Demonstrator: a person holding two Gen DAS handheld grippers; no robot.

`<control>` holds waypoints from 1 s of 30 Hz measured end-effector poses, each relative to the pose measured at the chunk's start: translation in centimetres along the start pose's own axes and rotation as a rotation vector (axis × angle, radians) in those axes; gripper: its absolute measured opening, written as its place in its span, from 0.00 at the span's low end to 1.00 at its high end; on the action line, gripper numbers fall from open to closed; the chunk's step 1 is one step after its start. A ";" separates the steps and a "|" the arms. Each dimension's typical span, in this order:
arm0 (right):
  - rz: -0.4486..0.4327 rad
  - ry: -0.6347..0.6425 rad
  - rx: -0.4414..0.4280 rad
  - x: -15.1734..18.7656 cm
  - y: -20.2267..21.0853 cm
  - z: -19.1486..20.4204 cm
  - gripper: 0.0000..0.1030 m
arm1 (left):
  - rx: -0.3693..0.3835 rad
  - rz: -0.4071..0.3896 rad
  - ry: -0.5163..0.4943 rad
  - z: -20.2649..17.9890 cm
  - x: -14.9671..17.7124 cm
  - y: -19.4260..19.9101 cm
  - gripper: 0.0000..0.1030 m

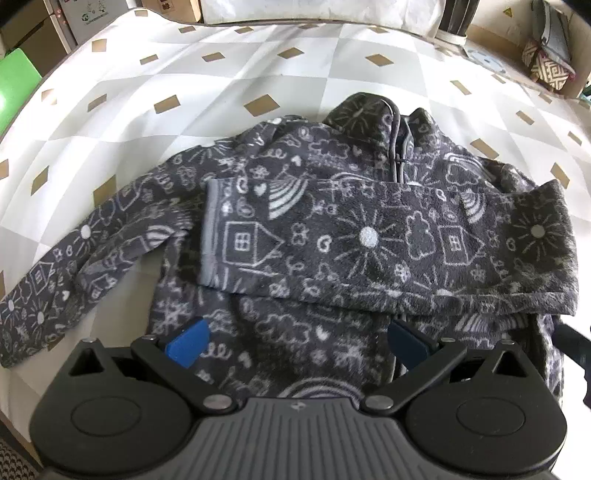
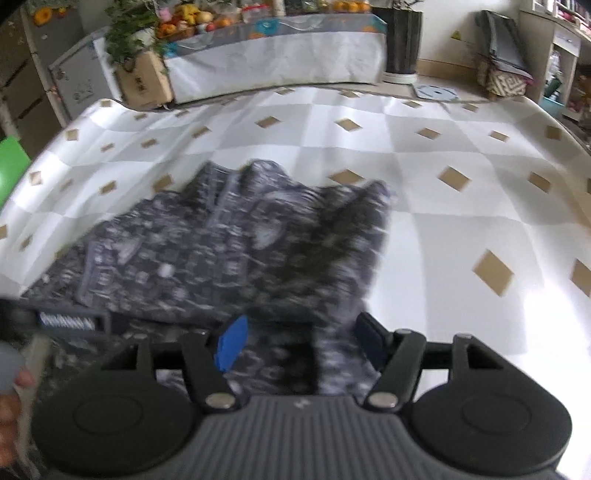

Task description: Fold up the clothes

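free: tablecloth (image 1: 221,92) beyond and beside | blocked: fleece jacket (image 1: 332,229) under both grippers

No text can be read in either view. The cardboard boxes (image 1: 168,8) at the back carry printed marks — too small to make out — and a yellow triangular warning sign (image 2: 457,35) sits on the far wall, its symbol unclear.

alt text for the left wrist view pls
A dark grey fleece top printed with white doodles lies on a white and grey checked tablecloth, one sleeve folded across its chest and the other sleeve spread out to the left. The left gripper hovers open above its lower part.
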State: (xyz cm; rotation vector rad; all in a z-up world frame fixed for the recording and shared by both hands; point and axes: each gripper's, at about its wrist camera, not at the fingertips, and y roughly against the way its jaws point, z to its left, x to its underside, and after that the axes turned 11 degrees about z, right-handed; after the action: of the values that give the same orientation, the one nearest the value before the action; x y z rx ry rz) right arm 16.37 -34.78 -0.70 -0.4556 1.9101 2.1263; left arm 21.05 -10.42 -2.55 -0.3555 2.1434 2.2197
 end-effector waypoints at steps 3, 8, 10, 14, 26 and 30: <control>0.034 0.013 0.035 0.6 -1.2 -1.2 0.62 | 0.012 0.014 0.019 -0.2 -0.5 -0.7 1.00; 0.032 0.005 0.032 0.6 -2.7 -1.9 0.62 | 0.001 0.027 0.027 -0.8 -1.0 -1.9 1.00; 0.015 0.012 0.027 0.5 -3.1 -1.7 0.62 | -0.019 0.022 0.037 -0.9 -1.4 -2.4 1.00; -0.004 0.052 0.029 0.3 -4.1 -0.8 0.62 | -0.022 0.024 0.083 -0.4 -1.9 -3.2 1.00; -0.060 -0.007 0.121 -0.2 -5.8 -1.1 0.62 | -0.044 0.031 0.066 -0.6 -1.9 -4.6 1.00; -0.066 -0.036 0.137 -0.2 -5.9 -1.5 0.62 | -0.051 0.026 0.055 -0.6 -1.9 -4.7 1.00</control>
State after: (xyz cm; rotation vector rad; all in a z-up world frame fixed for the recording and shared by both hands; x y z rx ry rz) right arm 18.94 -35.57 -6.12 -0.4419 1.9771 1.9345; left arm 23.85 -10.58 -6.82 -0.3969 2.1337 2.3087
